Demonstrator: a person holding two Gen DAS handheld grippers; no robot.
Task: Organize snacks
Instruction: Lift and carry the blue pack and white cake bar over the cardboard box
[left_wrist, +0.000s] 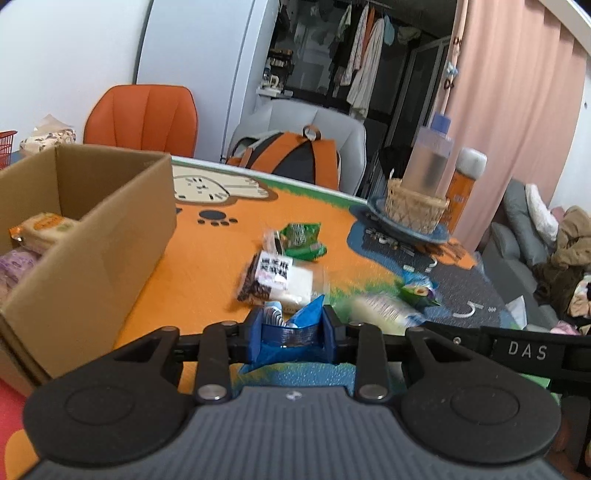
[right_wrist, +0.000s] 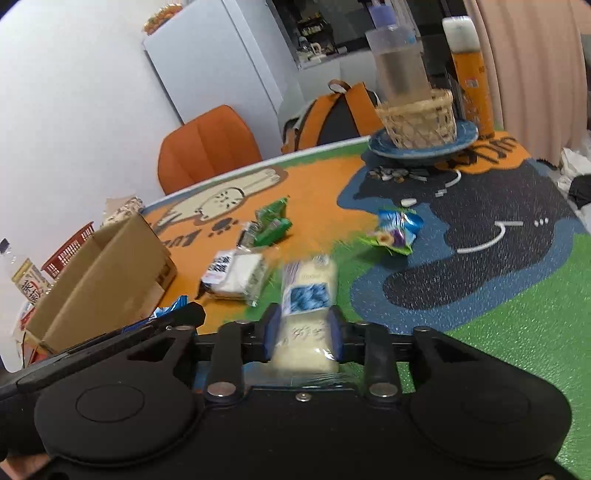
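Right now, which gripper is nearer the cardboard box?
Left. The left gripper, shut on a blue snack packet, sits just beside the cardboard box. The right gripper, shut on a white snack pack, is farther out, beyond the left one.

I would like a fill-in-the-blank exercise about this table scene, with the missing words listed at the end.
1. The left claw is shut on a ____ snack packet.
2. The right claw is shut on a pale ____ packet.
3. The cardboard box stands to the ____ of the left claw.
4. The wicker basket rests on a blue ____.

Missing words: blue; white; left; plate
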